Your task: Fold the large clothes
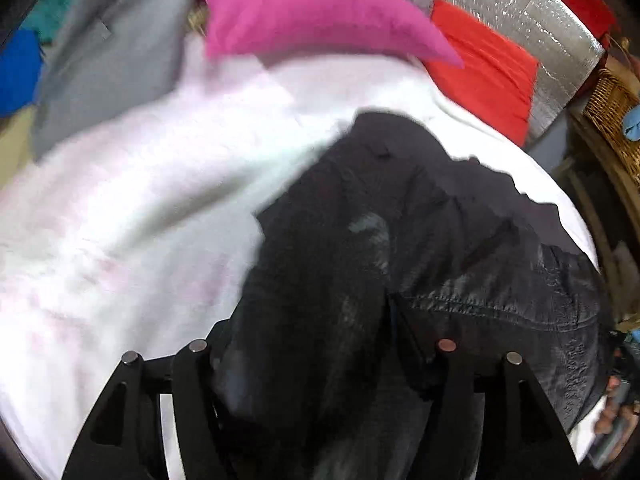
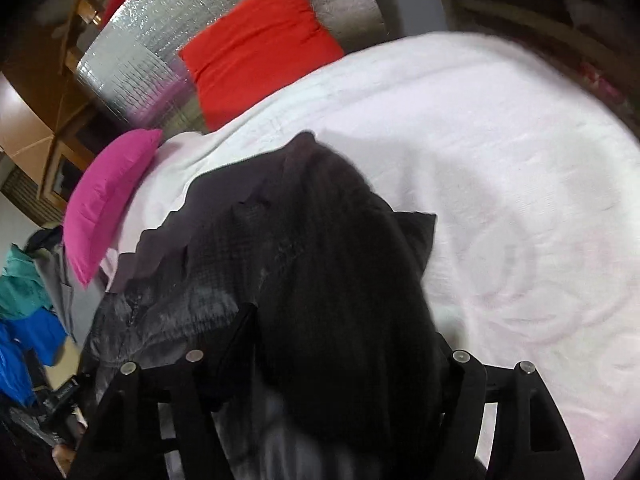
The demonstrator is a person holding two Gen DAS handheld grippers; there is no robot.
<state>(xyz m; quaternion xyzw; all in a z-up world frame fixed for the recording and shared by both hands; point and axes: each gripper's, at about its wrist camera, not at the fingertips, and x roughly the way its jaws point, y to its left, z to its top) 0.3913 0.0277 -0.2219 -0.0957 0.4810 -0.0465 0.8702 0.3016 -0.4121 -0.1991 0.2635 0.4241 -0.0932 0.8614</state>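
Bunched black garment [image 1: 400, 220] on white bedspread [image 1: 140, 200] — draped between both grippers' jaws, grip unclear

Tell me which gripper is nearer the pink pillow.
Left, apparently. The pink pillow looms large straight ahead of the left gripper; from the right gripper it sits smaller, off to its left.

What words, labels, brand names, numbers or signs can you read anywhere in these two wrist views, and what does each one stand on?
None: no readable text shows in either view.
Black garment: a small tab near its top edge, too blurred to tell whether it bears print.
Pink pillow, red pillow, white bedcover: plain, no print visible.
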